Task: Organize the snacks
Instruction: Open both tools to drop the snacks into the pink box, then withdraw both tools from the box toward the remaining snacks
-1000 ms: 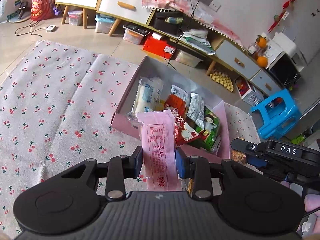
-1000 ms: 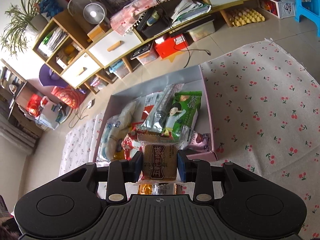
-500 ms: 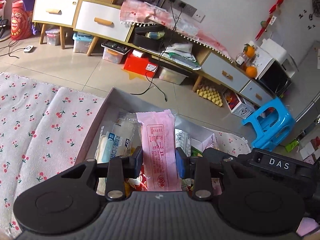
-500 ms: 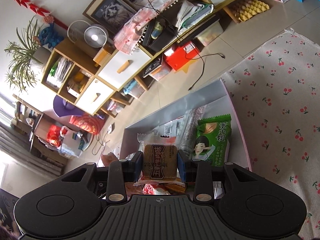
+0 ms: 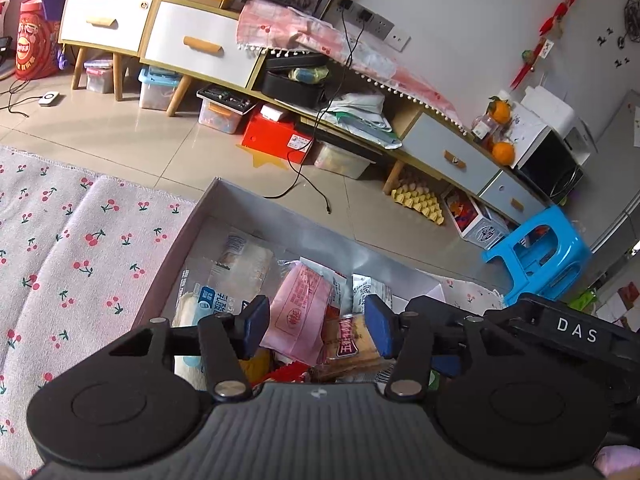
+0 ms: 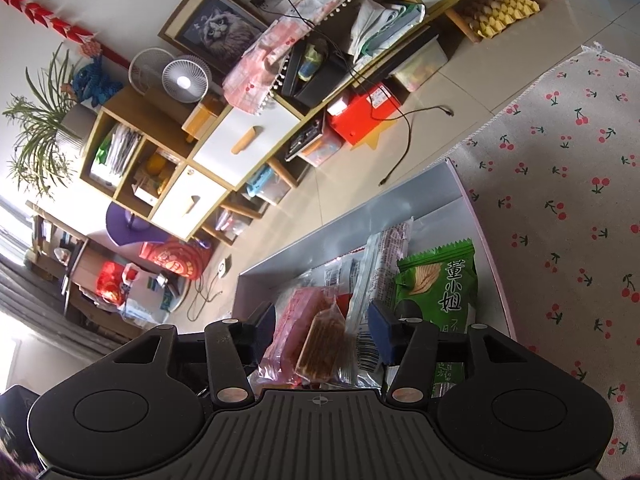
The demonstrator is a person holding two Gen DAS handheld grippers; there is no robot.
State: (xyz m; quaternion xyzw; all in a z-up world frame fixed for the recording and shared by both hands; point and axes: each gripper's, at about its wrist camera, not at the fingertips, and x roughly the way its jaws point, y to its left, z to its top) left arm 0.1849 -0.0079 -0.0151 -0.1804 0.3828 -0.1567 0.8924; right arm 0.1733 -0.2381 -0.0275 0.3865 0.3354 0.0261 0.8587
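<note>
With both hand-held grippers, left (image 5: pixel 314 326) and right (image 6: pixel 320 332), just opening over the pink cardboard box (image 5: pixel 176 236), let the pink plastic wrapper (image 5: pixel 302 308) and brown biscuit packet (image 6: pixel 324 346) settle before withdrawing.

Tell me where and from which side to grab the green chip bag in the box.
Grip the green crinkly chip bag at its serrated top seal, coming from above. It lies flat against the right wall of the pink cardboard box, so its sides are crowded, while the top edge looks free and thin enough to pinch.

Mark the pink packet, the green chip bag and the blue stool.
pink packet (image 5: pixel 301 309), left wrist view, middle of the wrapper's printed face
green chip bag (image 6: pixel 440 280), right wrist view, upper front with the chip picture
blue stool (image 5: pixel 538 254), left wrist view, its seat top
</note>
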